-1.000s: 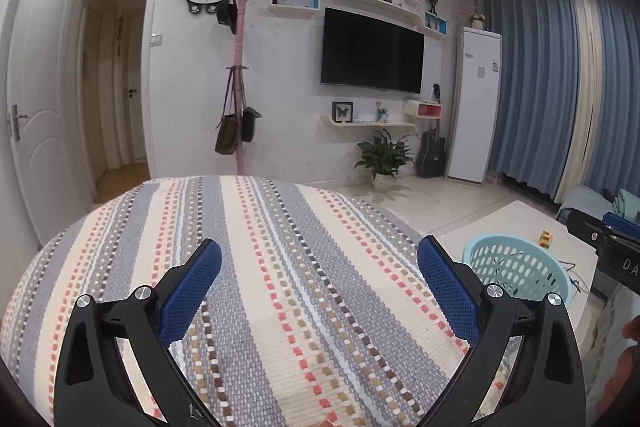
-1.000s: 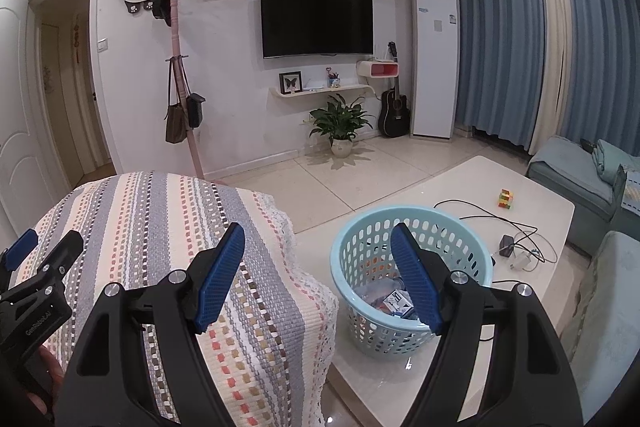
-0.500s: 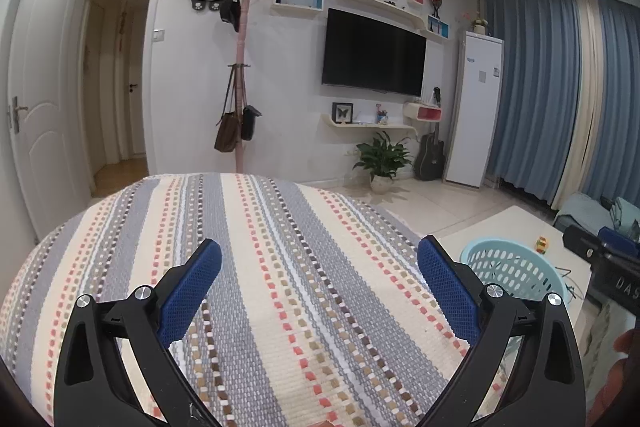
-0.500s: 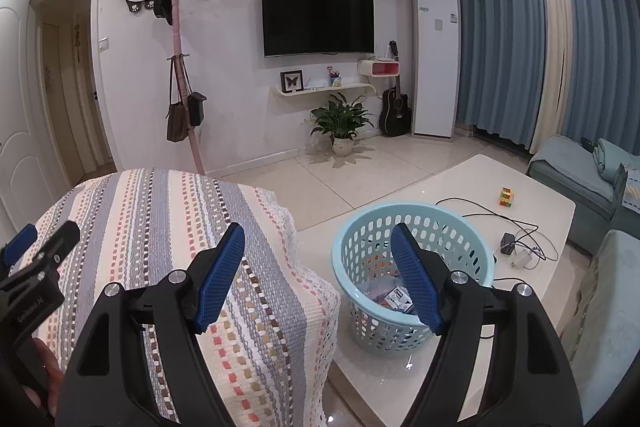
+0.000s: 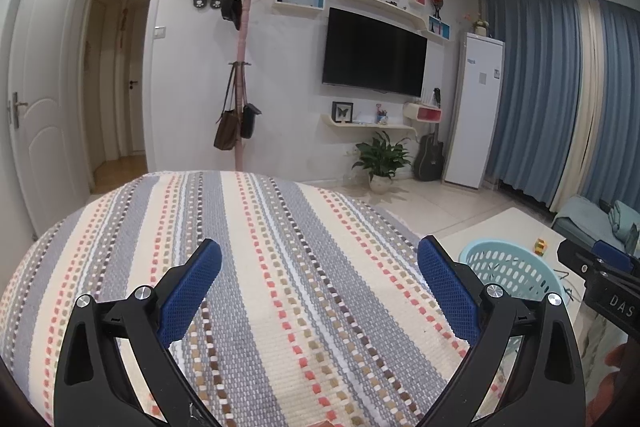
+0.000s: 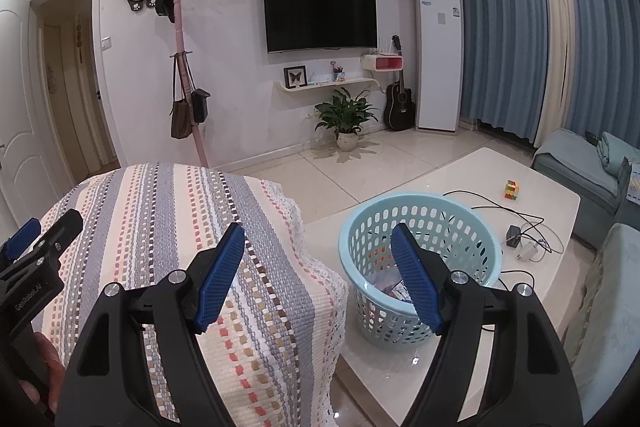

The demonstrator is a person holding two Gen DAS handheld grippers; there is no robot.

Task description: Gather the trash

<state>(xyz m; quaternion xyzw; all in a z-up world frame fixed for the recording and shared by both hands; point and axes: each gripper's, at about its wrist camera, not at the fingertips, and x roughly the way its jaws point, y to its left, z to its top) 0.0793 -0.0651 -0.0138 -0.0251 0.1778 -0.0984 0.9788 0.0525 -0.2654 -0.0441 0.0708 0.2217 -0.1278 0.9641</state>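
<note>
- Above a striped woven cloth (image 5: 304, 267) in grey, cream and coral, the left gripper (image 5: 320, 263) is hovering with its blue-padded jaws spread wide and nothing between them.
- Off to its right, the right gripper (image 6: 318, 251) is hanging over the cloth's lace-trimmed edge, jaws likewise parted and gripping nothing.
- Just ahead of the right gripper's right finger, a pale blue perforated plastic basket (image 6: 424, 223) is standing upright on a glossy white low table (image 6: 472, 167); scraps of wrapper trash (image 6: 394, 289) are lying at its bottom.
- Beyond the basket, a multicoloured puzzle cube (image 6: 511, 189) and a tangle of black cables with a charger (image 6: 520, 235) are sitting on the same table.
- Far ahead of both grippers, a black wall-mounted television (image 6: 320, 14) and a potted green plant (image 6: 346, 117) are filling the background.
</note>
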